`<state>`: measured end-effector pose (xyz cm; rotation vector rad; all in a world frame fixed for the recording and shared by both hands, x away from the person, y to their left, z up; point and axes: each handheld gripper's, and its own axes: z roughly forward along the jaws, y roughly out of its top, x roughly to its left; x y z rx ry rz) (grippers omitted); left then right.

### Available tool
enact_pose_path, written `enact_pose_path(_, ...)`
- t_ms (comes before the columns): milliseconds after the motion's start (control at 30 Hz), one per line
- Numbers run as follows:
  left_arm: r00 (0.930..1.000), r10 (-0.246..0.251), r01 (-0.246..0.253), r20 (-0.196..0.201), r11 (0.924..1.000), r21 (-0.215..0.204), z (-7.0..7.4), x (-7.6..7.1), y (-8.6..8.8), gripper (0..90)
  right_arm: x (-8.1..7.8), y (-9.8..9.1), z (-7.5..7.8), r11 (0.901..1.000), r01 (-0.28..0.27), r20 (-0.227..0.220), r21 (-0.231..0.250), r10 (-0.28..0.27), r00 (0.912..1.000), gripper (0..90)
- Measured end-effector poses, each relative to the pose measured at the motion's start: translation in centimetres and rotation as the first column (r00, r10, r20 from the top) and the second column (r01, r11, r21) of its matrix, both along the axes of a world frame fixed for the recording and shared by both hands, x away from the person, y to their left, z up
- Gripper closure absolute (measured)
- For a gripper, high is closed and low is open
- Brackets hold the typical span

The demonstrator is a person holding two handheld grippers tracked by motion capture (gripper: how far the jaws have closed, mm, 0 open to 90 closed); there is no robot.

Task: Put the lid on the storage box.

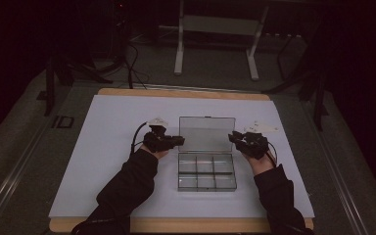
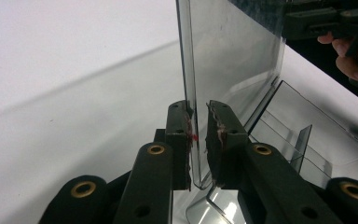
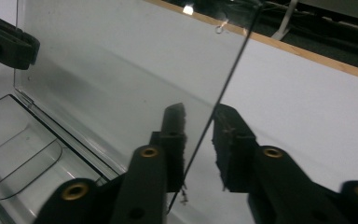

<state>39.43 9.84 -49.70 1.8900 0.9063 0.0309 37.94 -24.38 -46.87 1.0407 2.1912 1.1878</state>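
Note:
A clear plastic compartment box (image 1: 206,172) sits mid-table with its lid (image 1: 206,132) standing upright at the back. My left gripper (image 1: 180,140) reaches the lid's left edge. In the left gripper view the lid (image 2: 233,60) runs between the pads, and the left gripper (image 2: 198,140) is shut on it. My right gripper (image 1: 232,137) is at the lid's right edge. In the right gripper view the lid (image 3: 112,70) has its edge passing between the jaws of the right gripper (image 3: 199,140), which are narrowly apart with a sliver of gap still showing at the right pad.
The box rests on a white sheet (image 1: 112,147) covering a wooden tabletop (image 1: 176,92). Small pale scraps (image 1: 262,128) lie right of the lid. Beyond the table stands a metal frame (image 1: 215,29) on a dark floor with cables.

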Motion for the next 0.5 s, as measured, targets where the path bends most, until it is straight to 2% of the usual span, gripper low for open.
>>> enact_pose_path(67, 0.9998, 0.015, -0.014, 0.01, 0.9997, -0.019, 0.3, -0.2, 0.1, 80.6, 0.0, -0.3, 0.1, 0.9998, -0.011, -0.008, 0.014, 0.011, 0.9999, 77.4)
enact_pose_path(167, 0.9997, 0.015, -0.015, 0.02, 0.9998, -0.011, 0.5, -0.3, 0.0, 80.6, -0.2, -0.5, 0.3, 0.9997, -0.023, -0.002, 0.009, 0.023, 0.9997, 78.4)
enact_pose_path(367, 0.9985, 0.008, -0.008, 0.054, 1.0, 0.003, 0.9, -1.0, 0.1, 80.8, -0.8, -1.1, 0.7, 0.9974, -0.058, -0.015, 0.042, 0.058, 0.9982, 81.0)
enact_pose_path(500, 0.9977, 0.005, -0.006, 0.068, 0.9999, 0.009, 1.2, -1.5, 0.1, 80.6, -1.1, -1.3, 0.8, 0.9969, -0.069, -0.014, 0.038, 0.069, 0.9975, 82.2)
